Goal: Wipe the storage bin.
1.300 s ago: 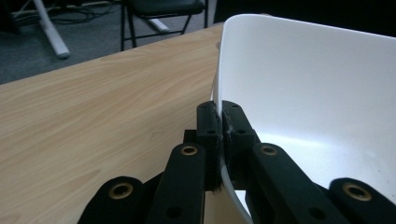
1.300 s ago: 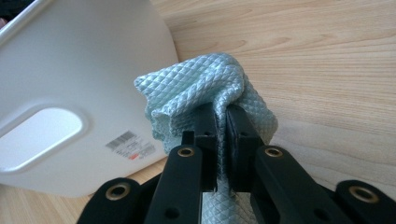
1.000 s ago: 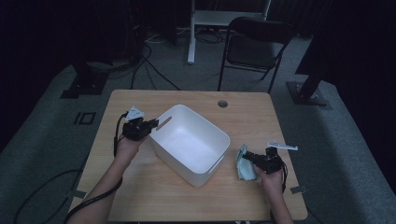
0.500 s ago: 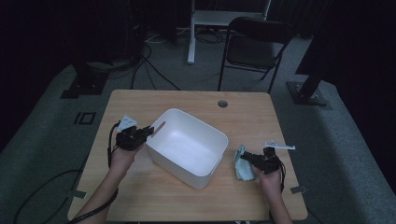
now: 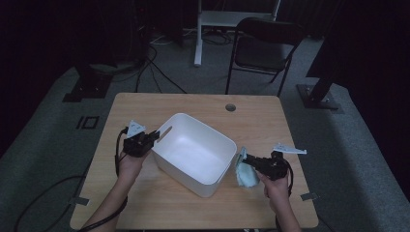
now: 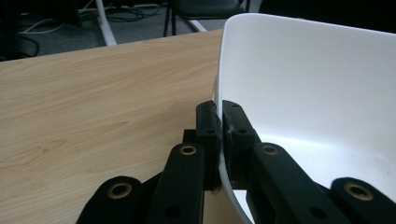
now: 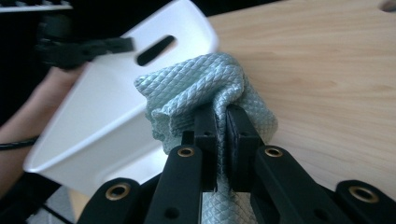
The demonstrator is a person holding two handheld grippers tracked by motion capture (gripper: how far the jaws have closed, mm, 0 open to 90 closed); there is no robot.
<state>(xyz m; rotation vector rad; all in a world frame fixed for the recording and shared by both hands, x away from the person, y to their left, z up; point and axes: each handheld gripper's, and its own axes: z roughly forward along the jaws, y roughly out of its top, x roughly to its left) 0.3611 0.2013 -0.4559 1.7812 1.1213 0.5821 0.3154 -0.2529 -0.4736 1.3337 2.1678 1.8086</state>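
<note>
Beside white bin [image 5: 193,152], pale cloth [image 5: 245,175] pinched in right tool [image 5: 247,161], seemingly lifted.

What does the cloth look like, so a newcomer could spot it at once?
On the wooden table, look just right of the white plastic bin, near the table's right edge. The cloth is bunched there, pinched in the right claw. It is the one soft thing: pale blue-green with a quilted diamond weave.

White bin [image 5: 193,152] on wooden table [image 5: 203,104]
</note>
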